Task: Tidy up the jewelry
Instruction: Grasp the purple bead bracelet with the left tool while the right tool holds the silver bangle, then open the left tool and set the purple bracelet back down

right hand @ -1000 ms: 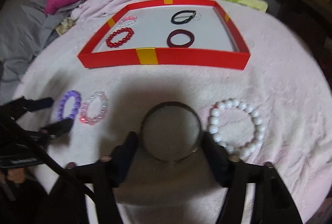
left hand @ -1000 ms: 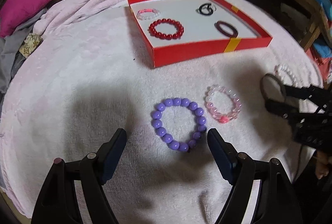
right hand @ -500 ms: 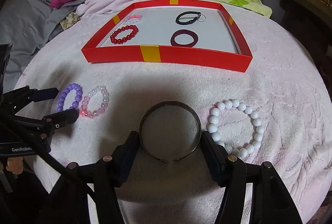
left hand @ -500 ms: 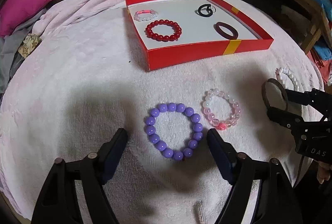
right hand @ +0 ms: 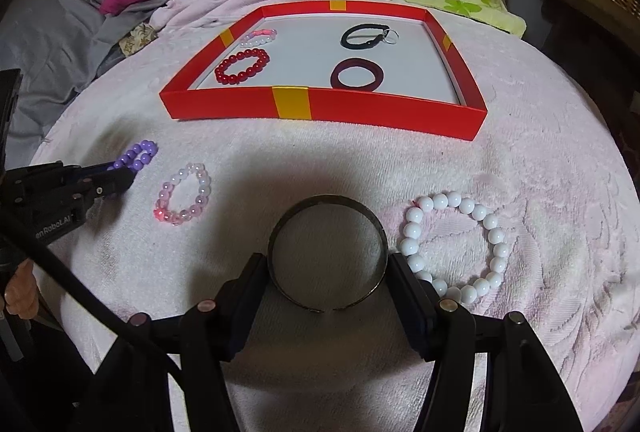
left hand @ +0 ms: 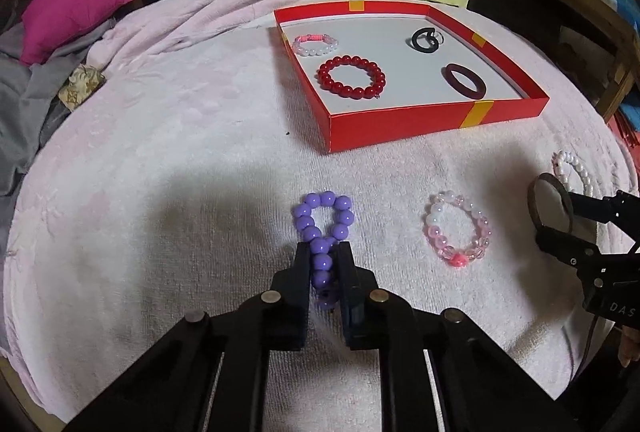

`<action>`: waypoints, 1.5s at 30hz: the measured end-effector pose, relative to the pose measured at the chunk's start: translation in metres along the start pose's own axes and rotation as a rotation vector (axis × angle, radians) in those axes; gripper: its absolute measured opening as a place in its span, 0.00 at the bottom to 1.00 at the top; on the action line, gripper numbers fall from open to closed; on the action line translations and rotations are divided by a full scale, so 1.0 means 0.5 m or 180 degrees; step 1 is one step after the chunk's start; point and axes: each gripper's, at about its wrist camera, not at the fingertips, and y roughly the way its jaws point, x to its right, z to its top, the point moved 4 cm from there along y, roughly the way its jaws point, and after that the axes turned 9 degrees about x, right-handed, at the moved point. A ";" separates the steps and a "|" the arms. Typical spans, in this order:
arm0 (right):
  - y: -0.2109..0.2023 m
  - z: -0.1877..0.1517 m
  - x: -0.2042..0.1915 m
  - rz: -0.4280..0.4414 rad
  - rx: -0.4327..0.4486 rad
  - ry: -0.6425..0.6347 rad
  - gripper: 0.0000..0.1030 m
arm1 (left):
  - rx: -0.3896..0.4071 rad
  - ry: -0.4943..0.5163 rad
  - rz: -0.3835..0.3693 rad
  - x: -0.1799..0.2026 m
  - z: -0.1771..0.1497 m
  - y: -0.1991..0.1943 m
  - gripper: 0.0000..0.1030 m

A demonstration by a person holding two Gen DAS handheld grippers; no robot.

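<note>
My left gripper (left hand: 324, 252) is closed on the purple bracelet (left hand: 322, 228), squeezed long, pointing fwd to the red box (left hand: 400, 125) ahead-right. Right gripper (right hand: 328, 268), approx. half open, holds the metal bangle (right hand: 327, 252); box straight ahead.

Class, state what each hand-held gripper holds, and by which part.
Left hand-held gripper: purple bead bracelet, pinched at its near end. Right hand-held gripper: dark metal bangle, across its outer sides.

Purple bracelet (left hand: 322, 232) squeezed into a narrow loop in my left grip, metal bangle (right hand: 327, 252) flat across my right, pink bracelet (left hand: 457, 230) lying between, white bracelet (right hand: 456, 246) beside the bangle
</note>
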 end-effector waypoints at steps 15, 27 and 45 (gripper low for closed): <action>0.004 0.002 0.000 -0.0019 -0.0011 -0.0015 0.62 | -0.0002 0.0113 0.0133 0.009 -0.005 -0.006 0.10; 0.000 0.000 -0.001 -0.0020 -0.0015 0.0000 0.62 | -0.0004 0.0113 0.0088 0.012 -0.007 0.002 0.22; -0.002 -0.001 0.002 -0.0002 -0.0059 -0.0003 0.62 | -0.0080 -0.0067 -0.0472 -0.019 -0.009 -0.003 0.57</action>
